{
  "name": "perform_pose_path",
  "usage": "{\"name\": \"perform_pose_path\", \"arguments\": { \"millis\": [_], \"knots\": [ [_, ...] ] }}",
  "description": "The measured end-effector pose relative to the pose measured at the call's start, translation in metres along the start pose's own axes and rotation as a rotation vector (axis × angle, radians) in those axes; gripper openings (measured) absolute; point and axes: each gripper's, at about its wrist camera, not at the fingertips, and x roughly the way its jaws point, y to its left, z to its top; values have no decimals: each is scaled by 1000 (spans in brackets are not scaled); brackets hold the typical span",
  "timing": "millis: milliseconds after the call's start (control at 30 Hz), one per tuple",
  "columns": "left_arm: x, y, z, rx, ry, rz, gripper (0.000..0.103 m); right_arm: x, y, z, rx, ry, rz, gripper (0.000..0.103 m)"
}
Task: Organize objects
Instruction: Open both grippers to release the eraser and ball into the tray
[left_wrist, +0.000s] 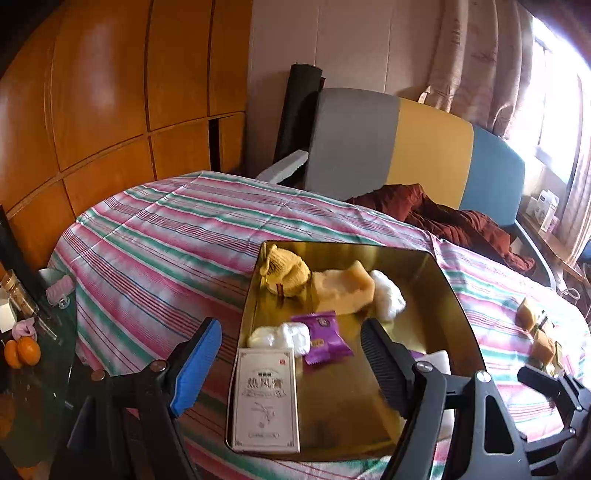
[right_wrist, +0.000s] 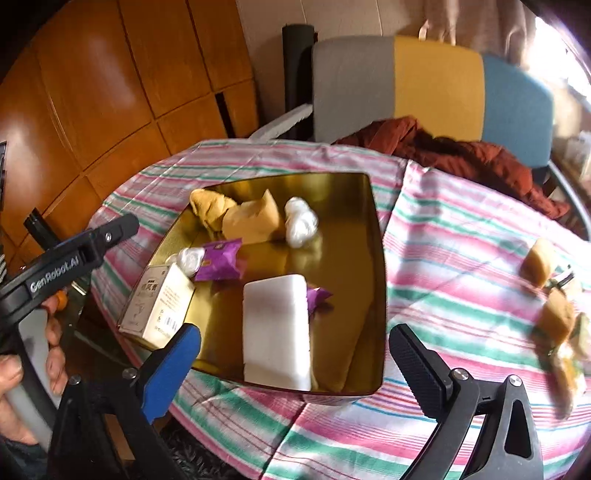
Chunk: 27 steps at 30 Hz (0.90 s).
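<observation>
Both the left gripper (left_wrist: 291, 354) and right gripper (right_wrist: 295, 365) were wide open, holding nothing, hovering over the gold tin (right_wrist: 373, 258) on the tabletop (right_wrist: 443, 258).

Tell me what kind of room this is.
Probably a lived-in home dining or living room: a table under a striped tablecloth, a multicoloured chair with a red jacket on it, wooden cabinet doors, and curtains.

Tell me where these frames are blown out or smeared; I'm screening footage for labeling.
Left wrist view: the window at upper right is overexposed, washing out the curtain; the gold tin reads sharp apart from a smear beside the black finger. Right wrist view: motion blur smears the yellow pouches at the right edge; the chair back is soft. Both views: fisheye bends the wooden panels.
</observation>
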Motion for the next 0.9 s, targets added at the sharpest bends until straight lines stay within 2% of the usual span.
{"name": "perform_pose_path", "arguments": {
  "millis": [367, 900],
  "knots": [
    [1, -1, -23, -18, 57, 9, 79, -8, -8, -4, -2, -49, -137, 103],
    [-14, -16, -26, 29, 40, -4, 79, -18, -1, -10, -25, -91, -142, 103]
  ]
}}
